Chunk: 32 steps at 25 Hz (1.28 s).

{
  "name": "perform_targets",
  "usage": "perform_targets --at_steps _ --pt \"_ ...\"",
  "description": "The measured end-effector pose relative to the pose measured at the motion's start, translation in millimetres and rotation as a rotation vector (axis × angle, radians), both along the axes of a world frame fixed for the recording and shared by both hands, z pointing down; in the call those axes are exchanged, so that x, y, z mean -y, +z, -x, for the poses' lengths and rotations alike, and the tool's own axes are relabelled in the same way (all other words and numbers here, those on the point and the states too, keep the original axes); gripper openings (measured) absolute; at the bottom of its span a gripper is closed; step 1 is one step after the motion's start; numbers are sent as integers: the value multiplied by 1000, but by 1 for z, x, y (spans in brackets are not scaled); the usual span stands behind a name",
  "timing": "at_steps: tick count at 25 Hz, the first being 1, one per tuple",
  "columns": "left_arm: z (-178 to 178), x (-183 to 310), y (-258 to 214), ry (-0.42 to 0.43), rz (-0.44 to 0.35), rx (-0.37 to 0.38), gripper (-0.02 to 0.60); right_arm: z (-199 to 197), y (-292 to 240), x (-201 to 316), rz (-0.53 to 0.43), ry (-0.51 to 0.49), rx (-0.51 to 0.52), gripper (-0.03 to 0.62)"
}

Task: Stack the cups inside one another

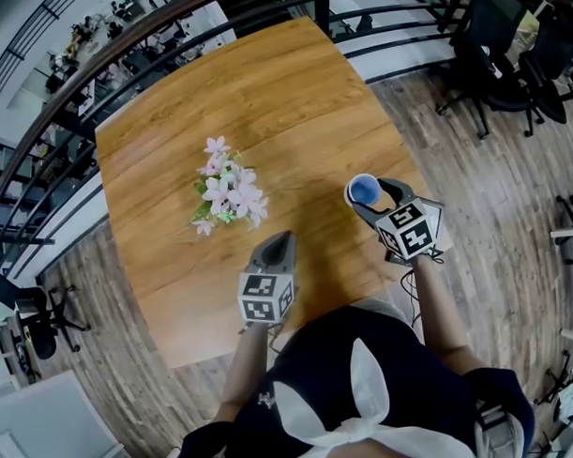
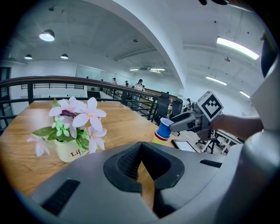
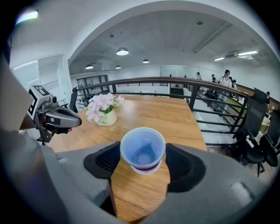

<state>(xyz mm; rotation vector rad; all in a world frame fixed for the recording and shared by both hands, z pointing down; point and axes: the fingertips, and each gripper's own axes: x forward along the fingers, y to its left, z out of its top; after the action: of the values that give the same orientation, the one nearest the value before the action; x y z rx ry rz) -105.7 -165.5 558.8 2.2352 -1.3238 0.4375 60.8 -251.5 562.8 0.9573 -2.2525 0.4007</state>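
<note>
Near the right edge of the table (image 1: 263,102), a blue cup (image 1: 363,189) is grasped between the pads of the right gripper (image 1: 375,200); its base is seen at the rim of a red cup (image 2: 162,137), which is nested in a yellow cup (image 2: 158,141); the left gripper (image 1: 279,240) is held clenched on nothing, near a pot of pink flowers (image 1: 227,194).

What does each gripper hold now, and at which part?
The right gripper holds the blue cup by its opposite sides; the left gripper holds nothing.
</note>
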Motion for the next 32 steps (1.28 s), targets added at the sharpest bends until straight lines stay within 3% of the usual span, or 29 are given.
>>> perform_targets --at_steps 8,17,26,32 --pt "2 1 2 -7 3 2 17 4 13 -2 47 -5 0 337" --pt "3 0 -1 -14 -6 5 17 2 1 2 -3 3 0 333" --pt "4 -8 -8 -25 -23 8 17 -1 -40 6 -144 45 58 110" --pt "2 -17 -14 -28 -37 12 17 -4 -56 -2 -186 59 93 14"
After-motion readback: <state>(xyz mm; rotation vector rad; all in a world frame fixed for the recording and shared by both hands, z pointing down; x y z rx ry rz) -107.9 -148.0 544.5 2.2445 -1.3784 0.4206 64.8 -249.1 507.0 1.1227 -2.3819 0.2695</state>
